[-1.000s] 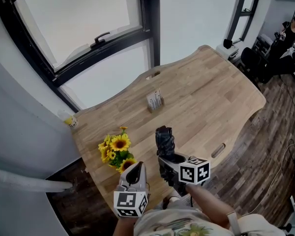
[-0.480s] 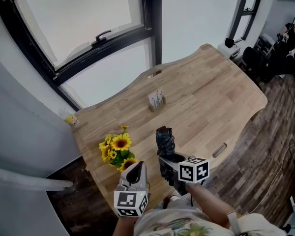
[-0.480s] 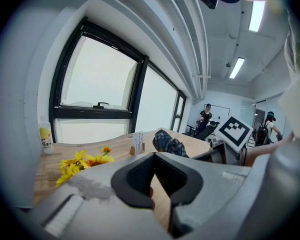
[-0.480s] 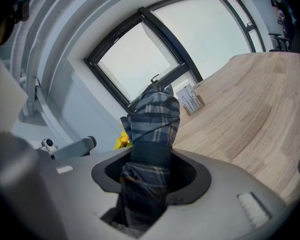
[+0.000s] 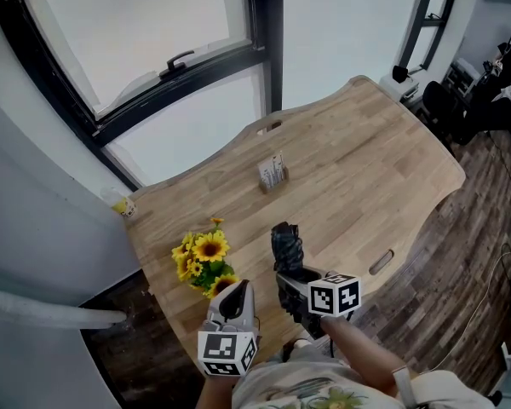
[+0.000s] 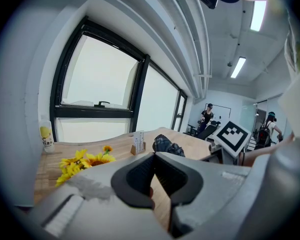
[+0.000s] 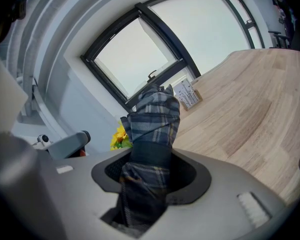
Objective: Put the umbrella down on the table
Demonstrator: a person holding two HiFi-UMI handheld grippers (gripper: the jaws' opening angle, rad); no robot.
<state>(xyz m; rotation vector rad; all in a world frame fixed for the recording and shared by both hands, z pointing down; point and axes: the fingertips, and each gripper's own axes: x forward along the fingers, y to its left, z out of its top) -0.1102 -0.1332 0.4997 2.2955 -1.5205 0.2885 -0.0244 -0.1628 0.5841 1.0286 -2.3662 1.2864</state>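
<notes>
A folded umbrella (image 5: 286,244) in dark blue plaid sticks out forward from my right gripper (image 5: 291,281), over the near part of the wooden table (image 5: 366,160). In the right gripper view the right gripper (image 7: 151,171) is shut on the umbrella (image 7: 153,121) at its black strap, and the umbrella's far end points toward the window. I cannot tell whether it touches the tabletop. My left gripper (image 5: 232,296) hangs at the table's near edge beside the flowers; in its own view the left gripper (image 6: 153,156) has its tips together with nothing between them. The umbrella (image 6: 166,145) shows just beyond it.
A bunch of sunflowers (image 5: 203,261) lies at the near left of the table. A small card holder (image 5: 271,174) stands mid-table and a yellow-labelled bottle (image 5: 123,210) at the far left corner. Beyond the table is a big window; office chairs (image 5: 447,109) and a person stand far right.
</notes>
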